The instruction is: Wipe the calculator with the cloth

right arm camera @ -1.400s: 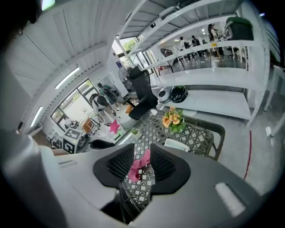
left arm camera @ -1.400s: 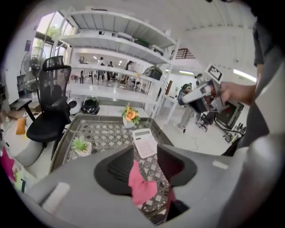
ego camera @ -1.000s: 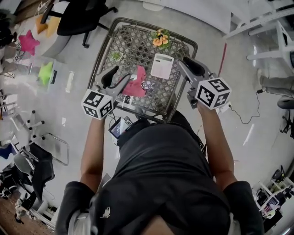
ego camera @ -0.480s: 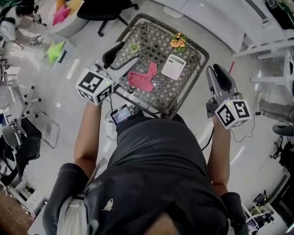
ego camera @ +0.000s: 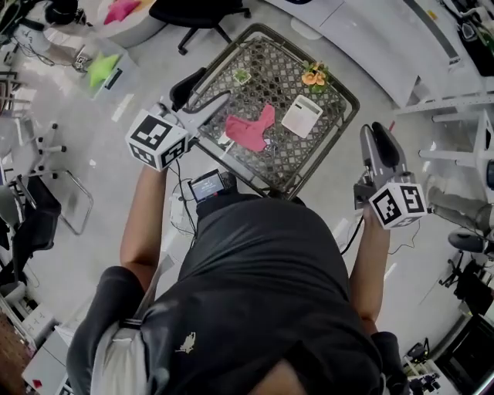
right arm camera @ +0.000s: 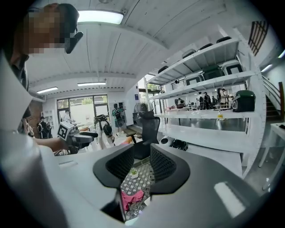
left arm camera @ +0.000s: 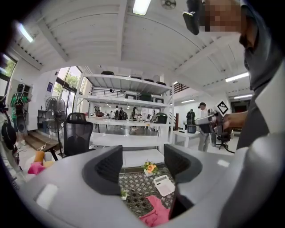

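The pink cloth (ego camera: pixel 248 129) lies crumpled on the lattice-topped table (ego camera: pixel 270 166), left of the white calculator (ego camera: pixel 302 116). My left gripper (ego camera: pixel 214 86) hangs open above the table's left edge with nothing between its jaws. Through their gap in the left gripper view I see the cloth (left arm camera: pixel 156 214) and the calculator (left arm camera: pixel 164 185) below the left gripper (left arm camera: pixel 142 162). My right gripper (ego camera: pixel 374 129) is held off the table's right side, above the floor. In its own view the right gripper (right arm camera: pixel 141 165) has its pads a little apart and empty, with the cloth (right arm camera: pixel 132 198) far below.
Orange flowers (ego camera: pixel 313 77) and a small green plant (ego camera: pixel 242 75) stand at the table's far side. A small screen device (ego camera: pixel 208 185) sits by the near edge. A black office chair (ego camera: pixel 197 14) stands beyond the table. White shelving (left arm camera: pixel 129 107) and people fill the background.
Both grippers have risen and drawn apart: the left away from the cloth to the table's left edge, the right out past the right edge. Cloth and calculator stayed on the table.
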Demonstrator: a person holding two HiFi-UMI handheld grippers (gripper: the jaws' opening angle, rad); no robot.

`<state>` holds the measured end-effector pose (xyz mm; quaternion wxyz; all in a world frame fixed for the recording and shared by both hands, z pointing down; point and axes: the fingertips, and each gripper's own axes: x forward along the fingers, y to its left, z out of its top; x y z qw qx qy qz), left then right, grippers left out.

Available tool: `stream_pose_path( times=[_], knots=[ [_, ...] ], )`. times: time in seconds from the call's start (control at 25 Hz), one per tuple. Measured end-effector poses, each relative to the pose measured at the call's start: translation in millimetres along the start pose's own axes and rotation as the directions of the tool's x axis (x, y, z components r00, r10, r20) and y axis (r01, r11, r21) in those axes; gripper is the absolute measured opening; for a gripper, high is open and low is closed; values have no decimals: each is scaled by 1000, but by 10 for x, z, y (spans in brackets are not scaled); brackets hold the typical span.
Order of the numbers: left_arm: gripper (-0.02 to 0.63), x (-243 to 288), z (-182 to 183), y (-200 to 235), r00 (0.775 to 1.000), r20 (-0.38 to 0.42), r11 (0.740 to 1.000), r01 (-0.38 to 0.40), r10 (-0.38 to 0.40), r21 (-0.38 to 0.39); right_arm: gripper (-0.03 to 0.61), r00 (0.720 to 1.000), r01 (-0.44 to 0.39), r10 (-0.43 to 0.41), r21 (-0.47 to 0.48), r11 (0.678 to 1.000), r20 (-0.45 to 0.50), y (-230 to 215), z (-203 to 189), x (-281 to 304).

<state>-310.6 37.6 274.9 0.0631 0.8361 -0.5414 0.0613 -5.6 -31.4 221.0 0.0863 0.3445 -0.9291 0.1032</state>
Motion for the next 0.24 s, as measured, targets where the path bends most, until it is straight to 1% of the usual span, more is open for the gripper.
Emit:
stream_pose_path(
  times=[0.24],
  knots=[
    [314, -468, -165, 16, 1000, 2, 1000, -11, 11, 6, 110, 1000, 23, -23, -12, 1000, -8, 363, -142, -228]
  ],
)
